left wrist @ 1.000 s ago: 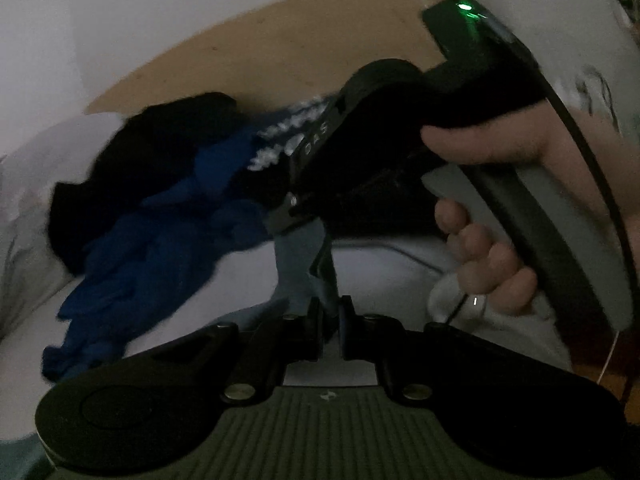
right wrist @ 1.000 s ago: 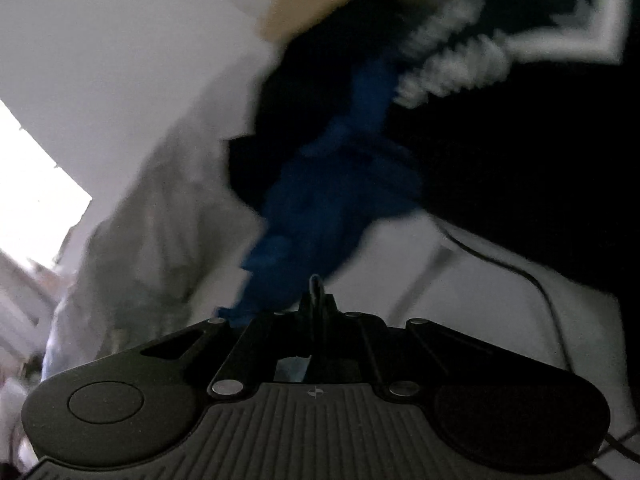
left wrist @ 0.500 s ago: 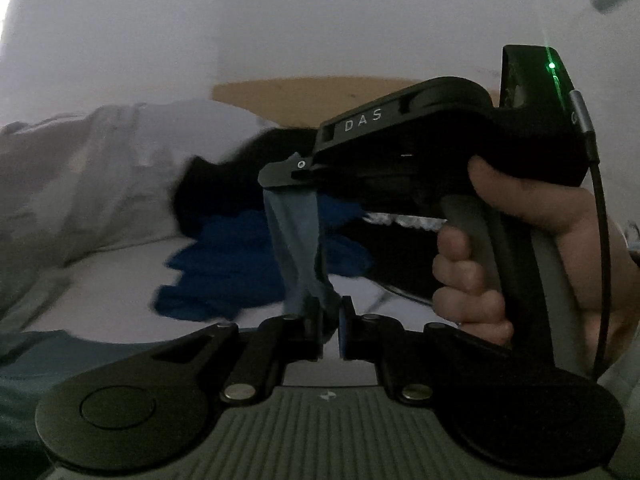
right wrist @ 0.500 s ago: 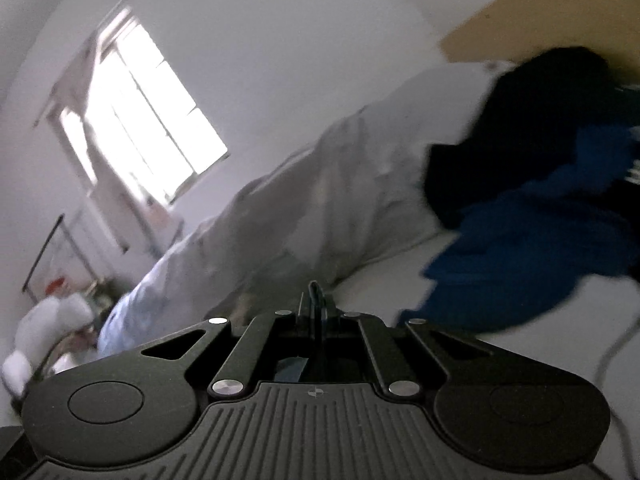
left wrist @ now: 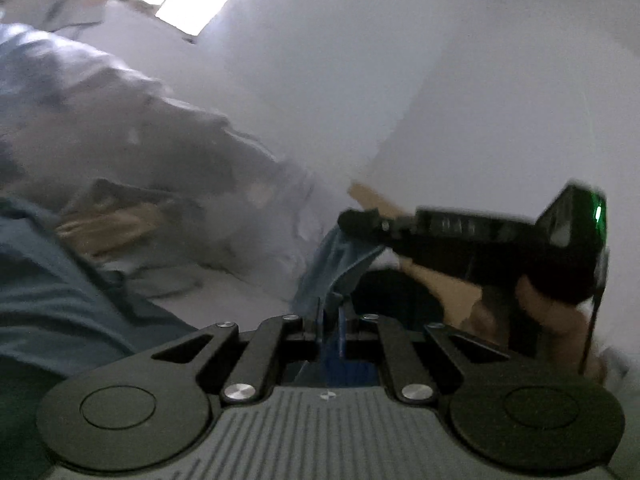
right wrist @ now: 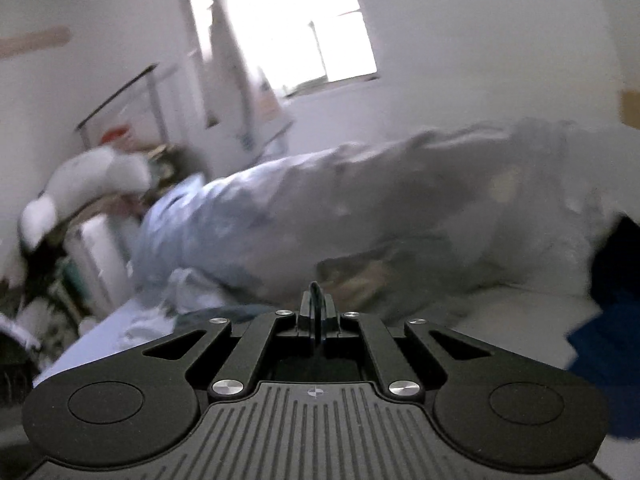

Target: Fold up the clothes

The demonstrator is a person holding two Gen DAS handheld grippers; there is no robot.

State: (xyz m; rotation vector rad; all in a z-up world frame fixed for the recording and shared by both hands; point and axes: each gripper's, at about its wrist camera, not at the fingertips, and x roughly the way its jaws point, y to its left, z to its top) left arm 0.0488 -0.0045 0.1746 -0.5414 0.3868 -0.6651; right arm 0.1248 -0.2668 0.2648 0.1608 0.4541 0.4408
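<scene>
While both pinch grey-blue cloth, left gripper & right gripper clamped, no containers seen.

Left gripper fingers nearly together, right gripper fingers pressed together, both raised

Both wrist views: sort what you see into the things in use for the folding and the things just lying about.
In use:
- grey-blue garment, stretched between both grippers
- left gripper, shut on it
- right gripper, shut on its other edge

Lying about:
- crumpled duvet
- bright blue garment
- black garment
- white plush toy
- window
</scene>
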